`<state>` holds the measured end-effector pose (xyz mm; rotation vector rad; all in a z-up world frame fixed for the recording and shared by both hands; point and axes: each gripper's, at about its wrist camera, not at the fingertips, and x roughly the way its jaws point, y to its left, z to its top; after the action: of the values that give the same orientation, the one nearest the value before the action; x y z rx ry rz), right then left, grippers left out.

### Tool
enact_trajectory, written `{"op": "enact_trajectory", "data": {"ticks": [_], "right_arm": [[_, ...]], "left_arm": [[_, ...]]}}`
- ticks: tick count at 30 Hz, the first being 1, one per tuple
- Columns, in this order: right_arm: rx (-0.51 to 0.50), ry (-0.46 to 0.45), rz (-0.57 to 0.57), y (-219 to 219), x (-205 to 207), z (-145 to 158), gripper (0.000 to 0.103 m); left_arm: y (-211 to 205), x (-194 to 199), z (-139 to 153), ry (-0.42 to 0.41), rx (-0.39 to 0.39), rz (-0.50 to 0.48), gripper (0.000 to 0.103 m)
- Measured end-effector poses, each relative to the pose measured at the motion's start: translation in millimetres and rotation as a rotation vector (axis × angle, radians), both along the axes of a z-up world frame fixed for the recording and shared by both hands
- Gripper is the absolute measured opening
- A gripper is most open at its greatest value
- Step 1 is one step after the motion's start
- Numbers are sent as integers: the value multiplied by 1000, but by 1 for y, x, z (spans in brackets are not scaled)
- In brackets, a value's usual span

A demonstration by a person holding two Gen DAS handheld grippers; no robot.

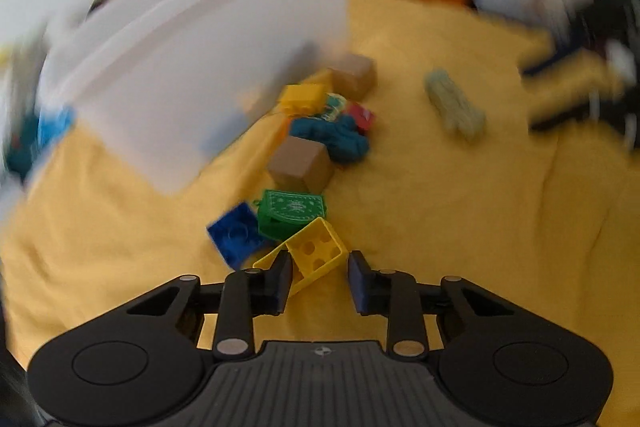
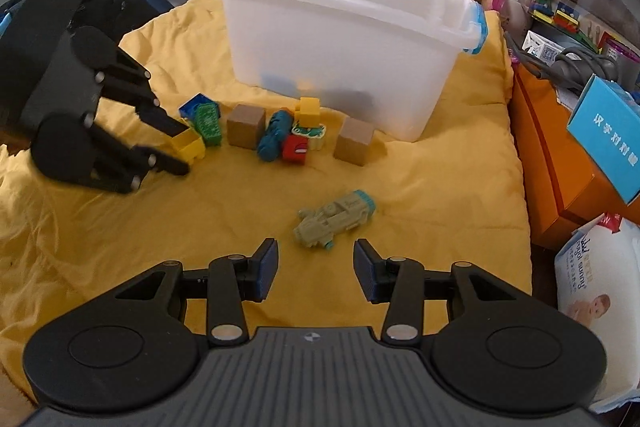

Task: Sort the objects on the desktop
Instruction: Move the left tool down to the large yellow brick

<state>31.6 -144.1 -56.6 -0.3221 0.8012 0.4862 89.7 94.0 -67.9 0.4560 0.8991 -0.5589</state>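
The left claw [image 2: 182, 151] is sitting wide around the yellow block [image 2: 188, 145], beside the white bin [image 2: 348, 39]. The right claw [image 2: 316, 265] is waiting wide, holding nothing, near the toy car [image 2: 334, 219].

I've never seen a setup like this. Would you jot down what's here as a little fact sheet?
Surface: yellow cloth
Container: translucent white plastic bin, at the back of the cloth
Row in front of the bin: toy bricks, two brown wooden cubes, teal yarn bundle
Apart from the row: grey-green toy vehicle
Left gripper: jaws open around a yellow hollow brick
Right gripper: jaws open, empty, near the toy vehicle
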Motion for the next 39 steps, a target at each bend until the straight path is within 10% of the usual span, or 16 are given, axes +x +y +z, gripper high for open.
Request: {"op": "enact_trajectory", "data": {"ticks": [9, 19, 28, 36, 39], "right_arm": [[17, 46, -27, -7, 0, -9, 46], [36, 62, 4, -3, 0, -7, 50], [25, 61, 27, 2, 0, -7, 50], [19, 81, 48, 8, 0, -11, 51], [16, 82, 53, 9, -1, -10, 51]], "left_arm": [[15, -50, -23, 480, -794, 231, 34], [47, -67, -15, 195, -454, 396, 45], [40, -76, 3, 212, -341, 462, 46], [26, -45, -14, 279, -457, 495, 45], [9, -38, -16, 245, -393, 424, 29]]}}
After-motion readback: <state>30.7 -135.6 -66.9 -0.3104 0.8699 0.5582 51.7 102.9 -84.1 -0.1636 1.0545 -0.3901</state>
